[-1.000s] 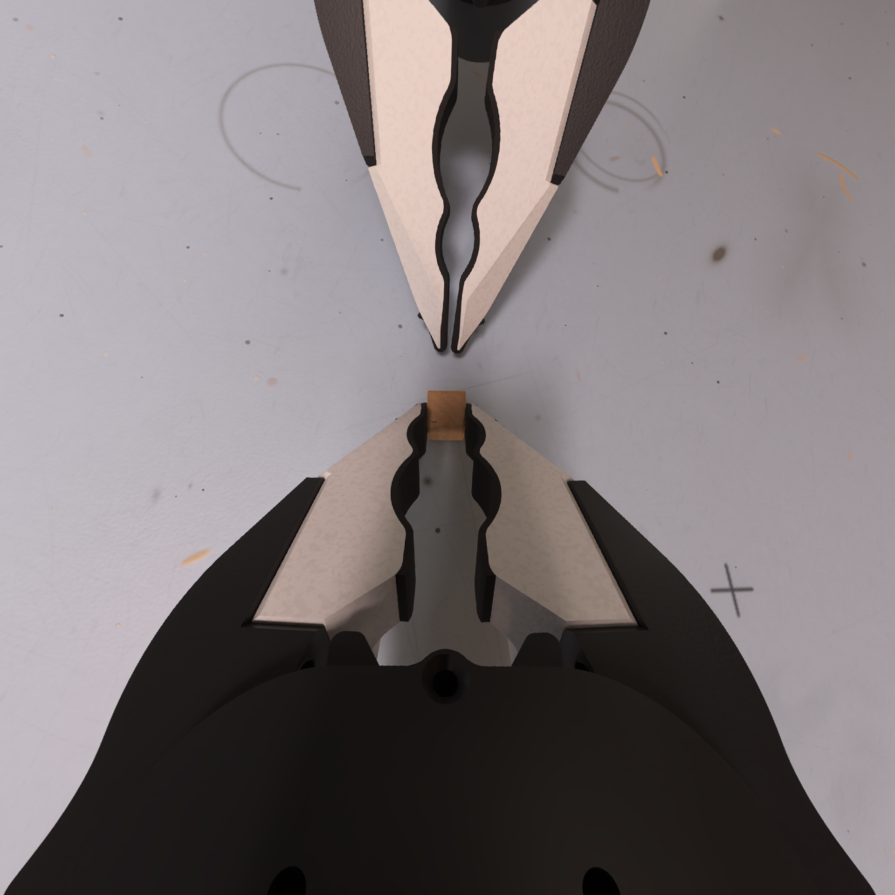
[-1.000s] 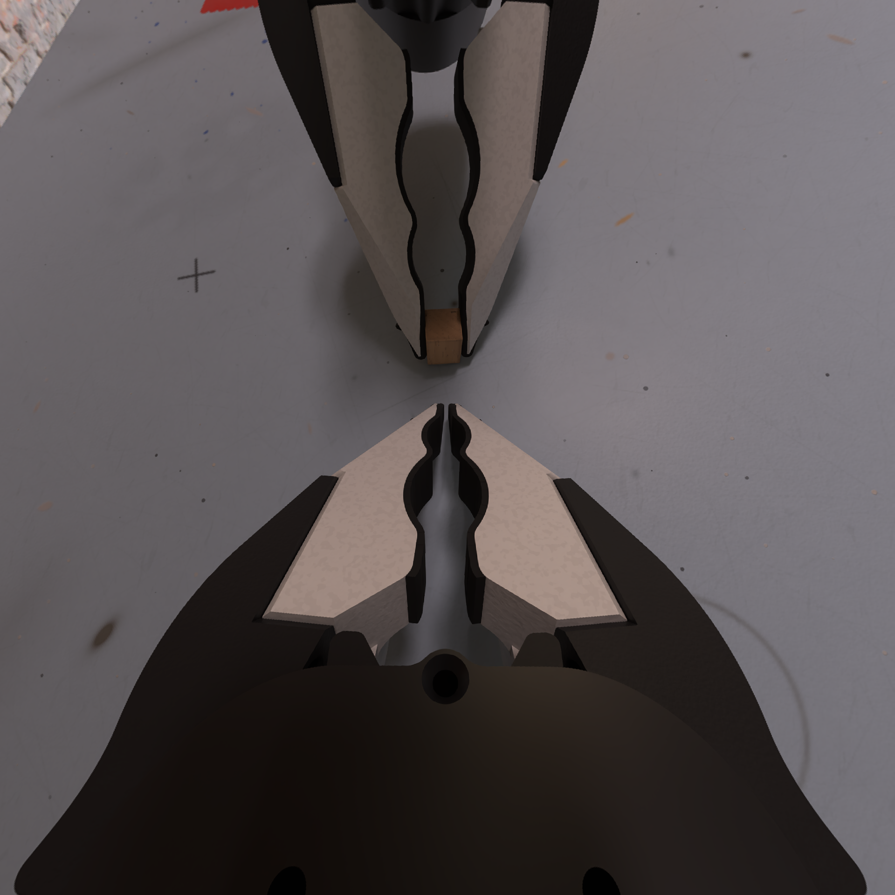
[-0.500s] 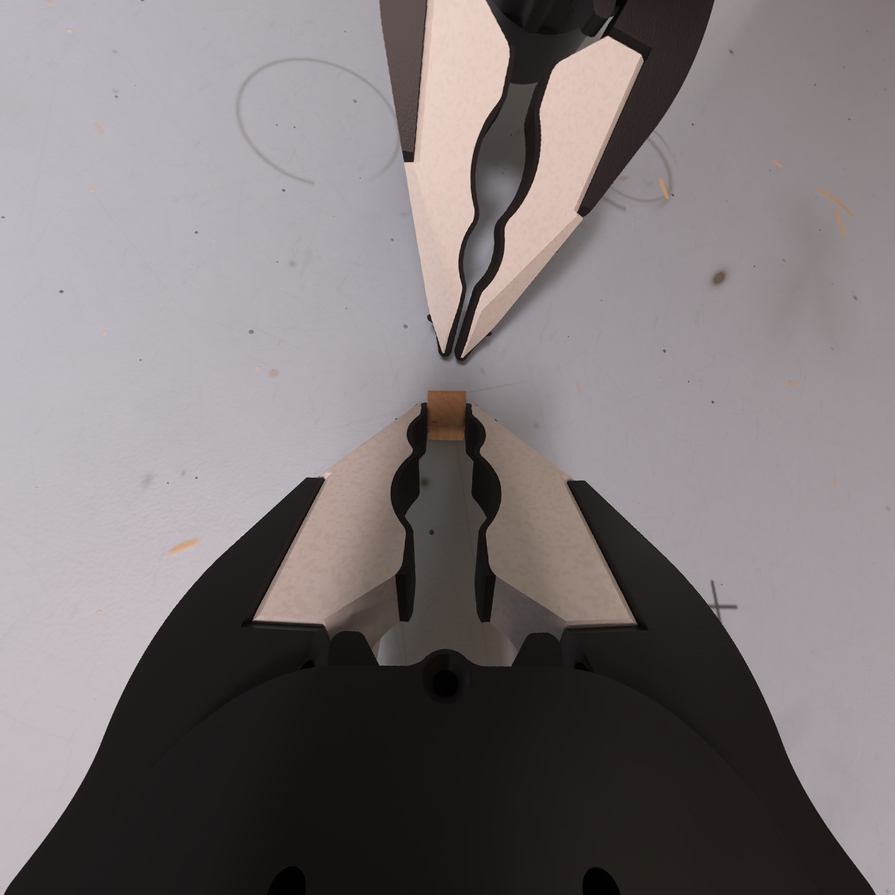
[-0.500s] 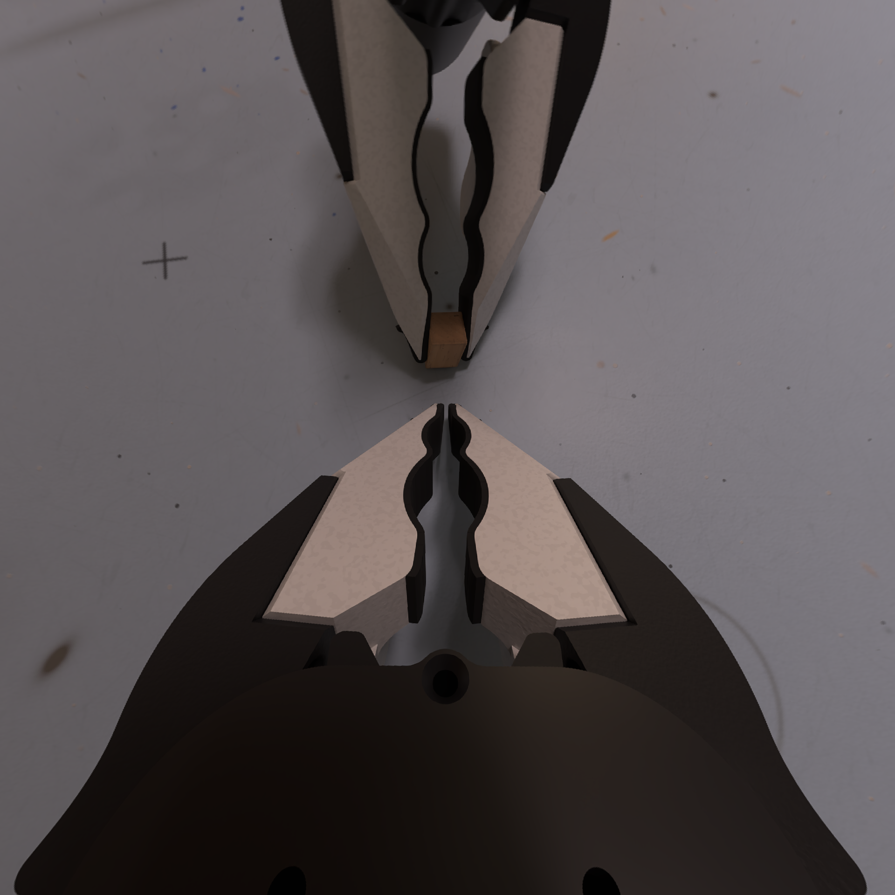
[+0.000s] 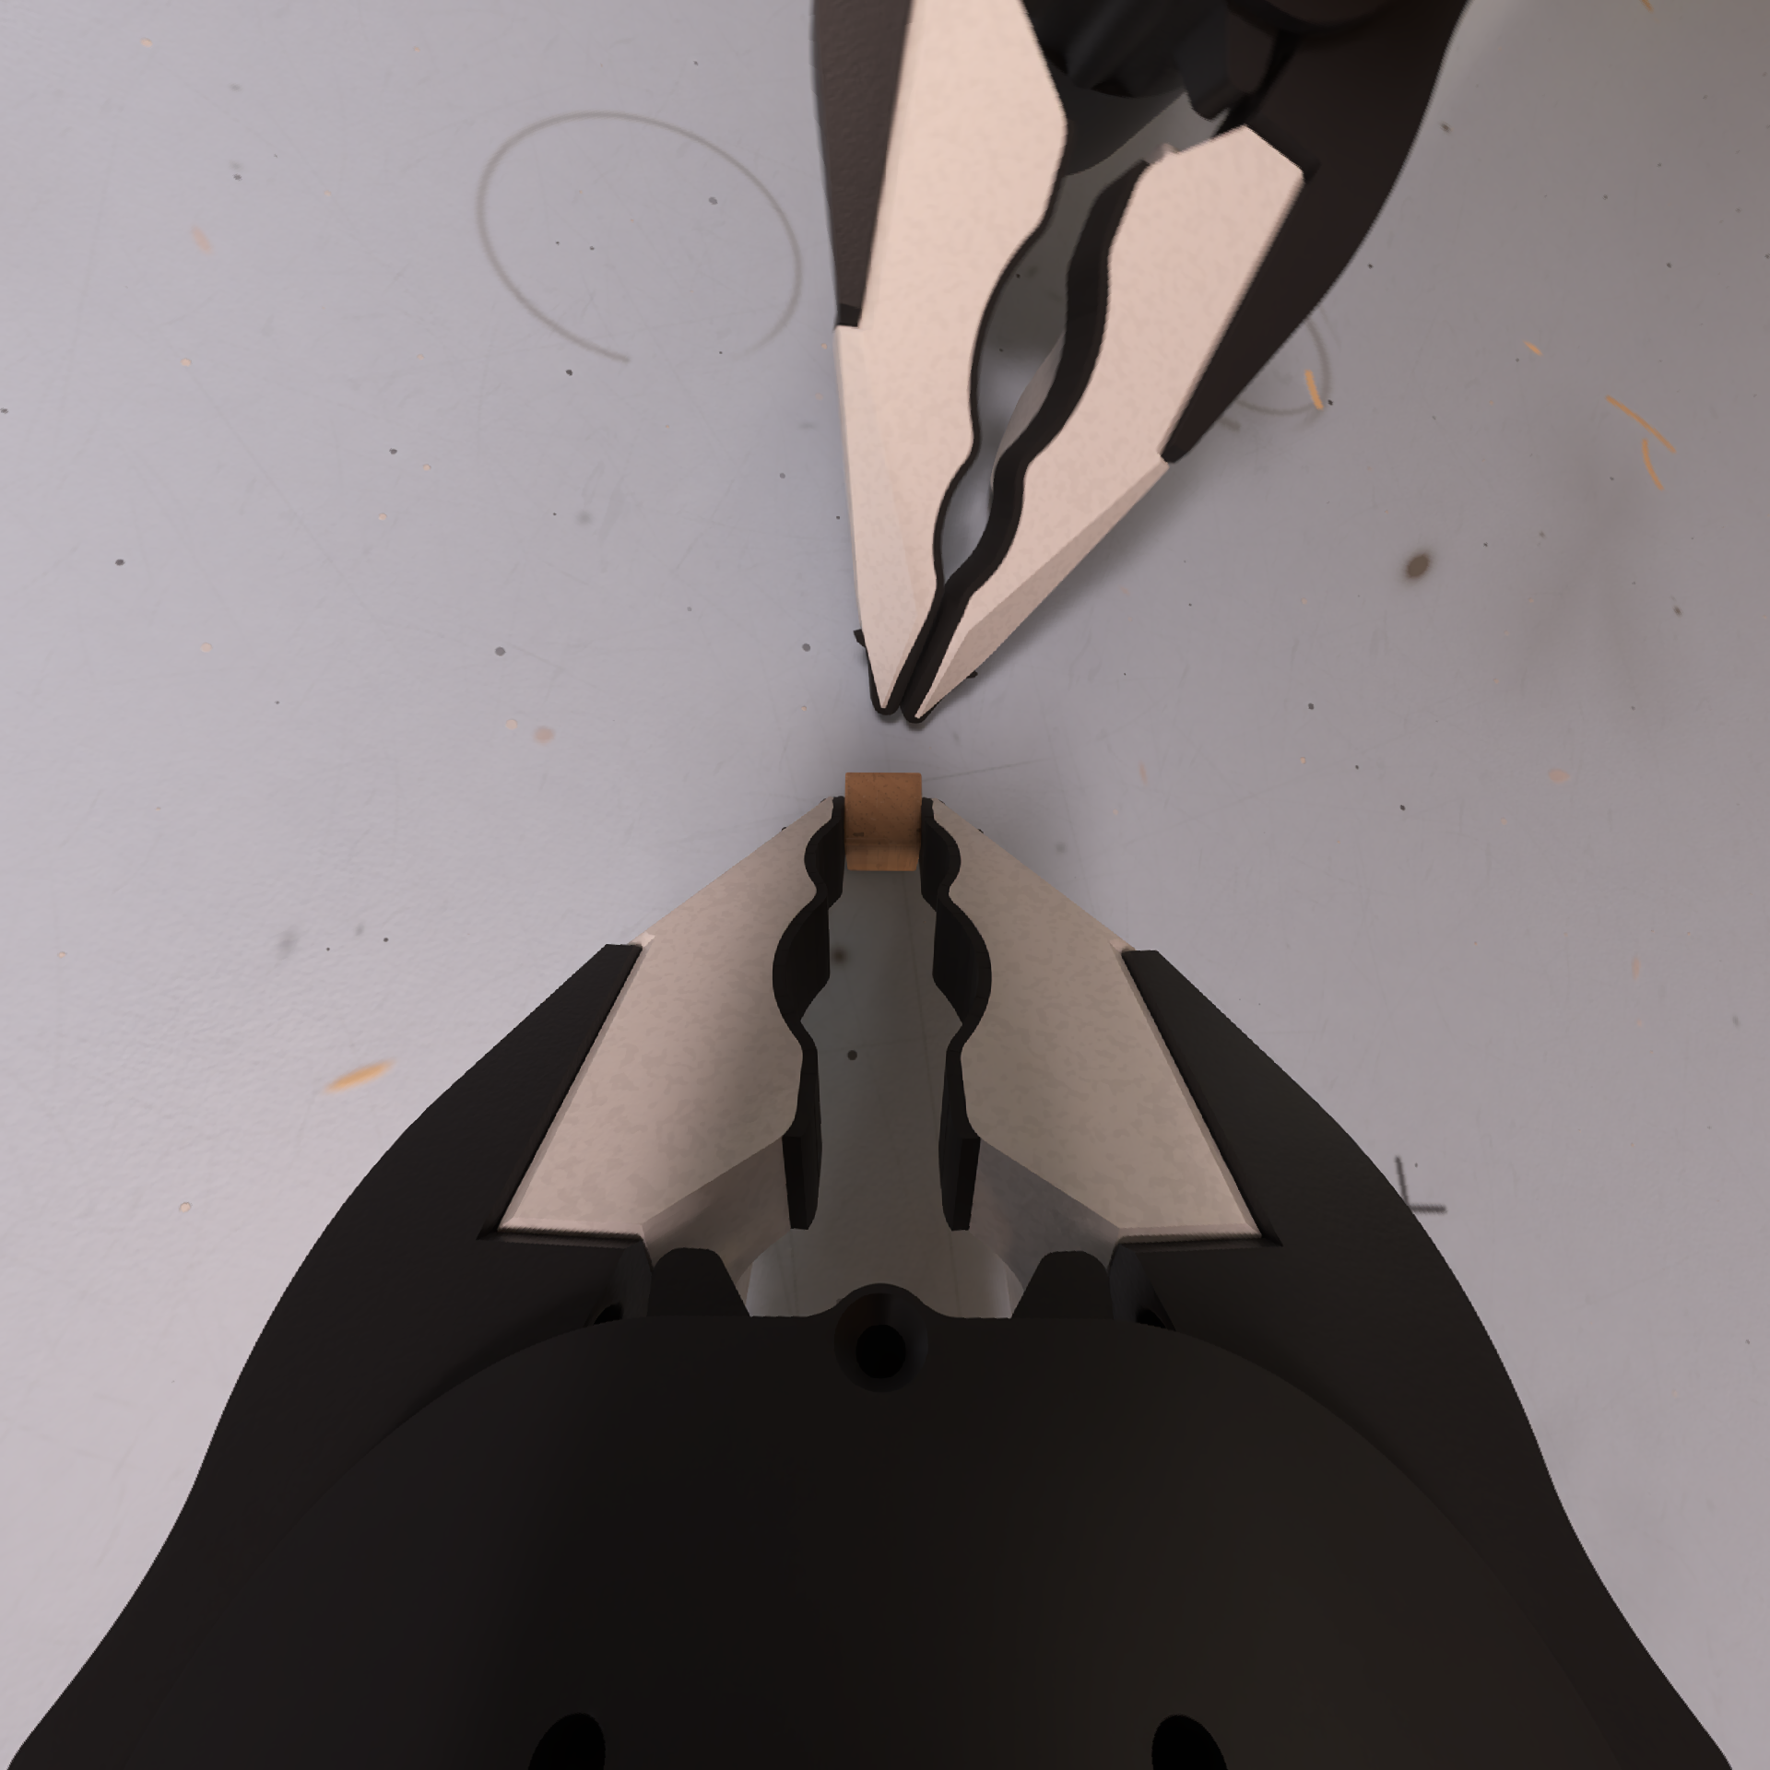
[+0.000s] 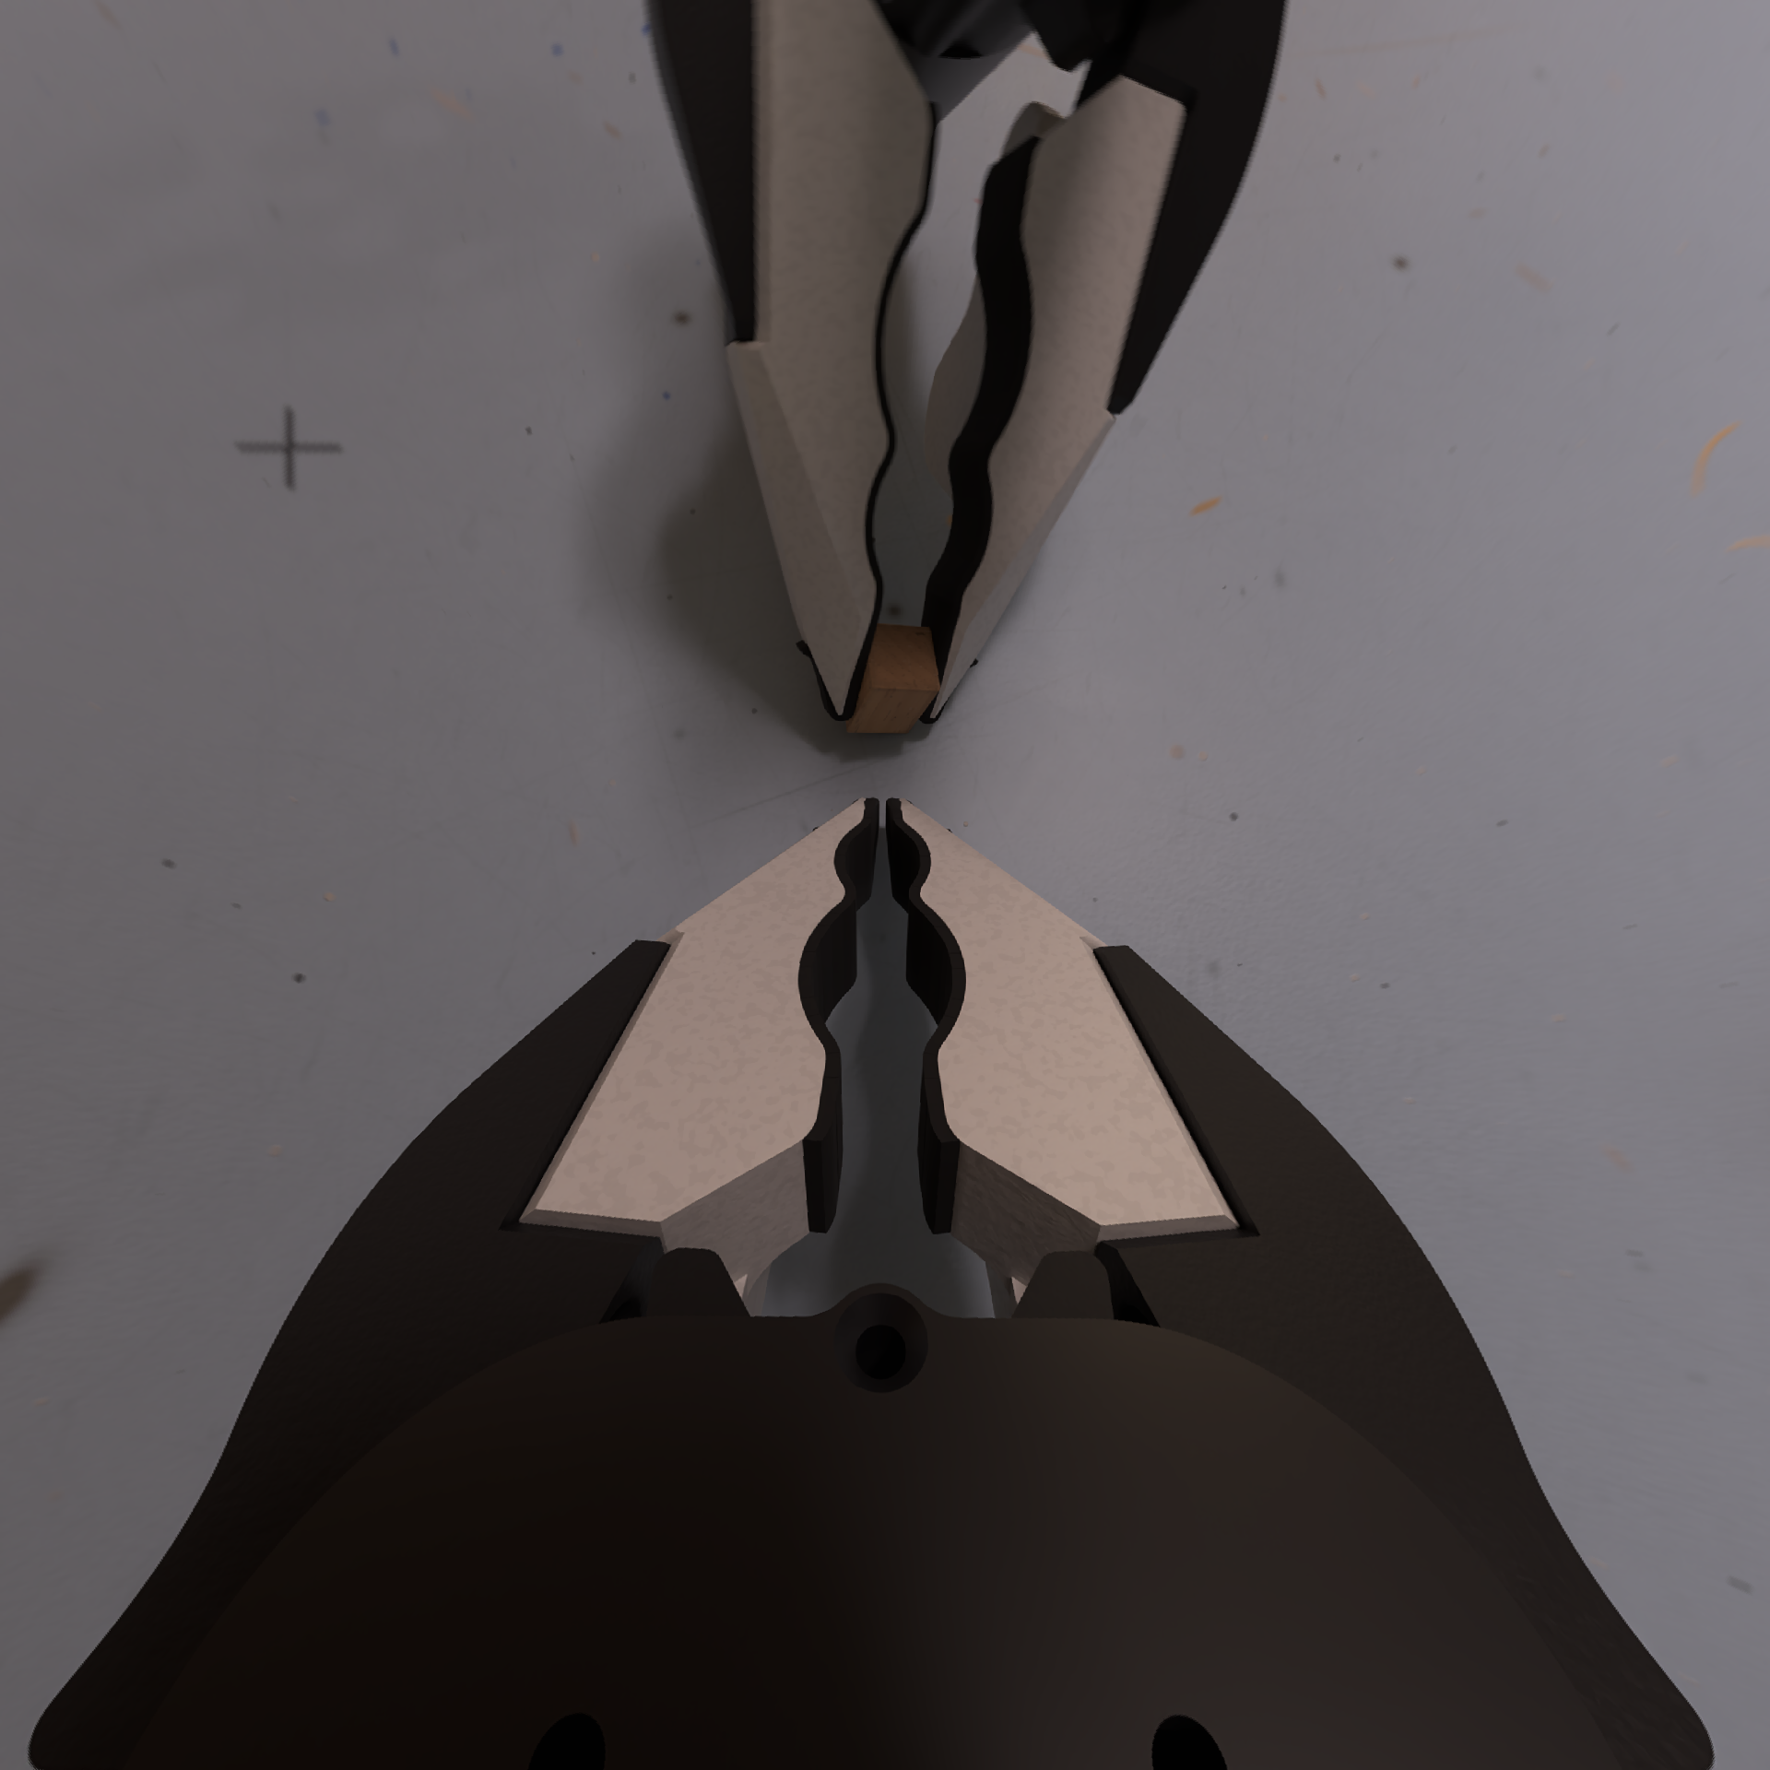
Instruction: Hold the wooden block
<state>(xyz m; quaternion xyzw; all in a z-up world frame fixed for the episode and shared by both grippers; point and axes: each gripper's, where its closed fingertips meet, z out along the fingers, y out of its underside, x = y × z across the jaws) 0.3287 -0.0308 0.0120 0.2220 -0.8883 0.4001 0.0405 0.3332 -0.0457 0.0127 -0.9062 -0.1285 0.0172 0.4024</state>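
A small wooden block [image 5: 882, 822] sits clamped between the tips of my left gripper [image 5: 882, 814], which is shut on it just above the grey table. The block also shows in the right wrist view [image 6: 895, 682], held at the tips of the left gripper [image 6: 891, 704]. My right gripper [image 6: 882, 806] is shut and empty, its tips pointing at the block from a short gap away. In the left wrist view the right gripper [image 5: 898, 714] comes in tilted from the upper right, tips just beyond the block.
The grey table [image 5: 287, 670] is speckled with small marks. A pencilled circle [image 5: 637, 235] lies at the upper left in the left wrist view. A small cross mark [image 6: 289, 446] lies to the left in the right wrist view.
The right gripper has swung round and now leans in from the upper right in the left wrist view. The left gripper still holds the block. The gap between tips and block stays about the same.
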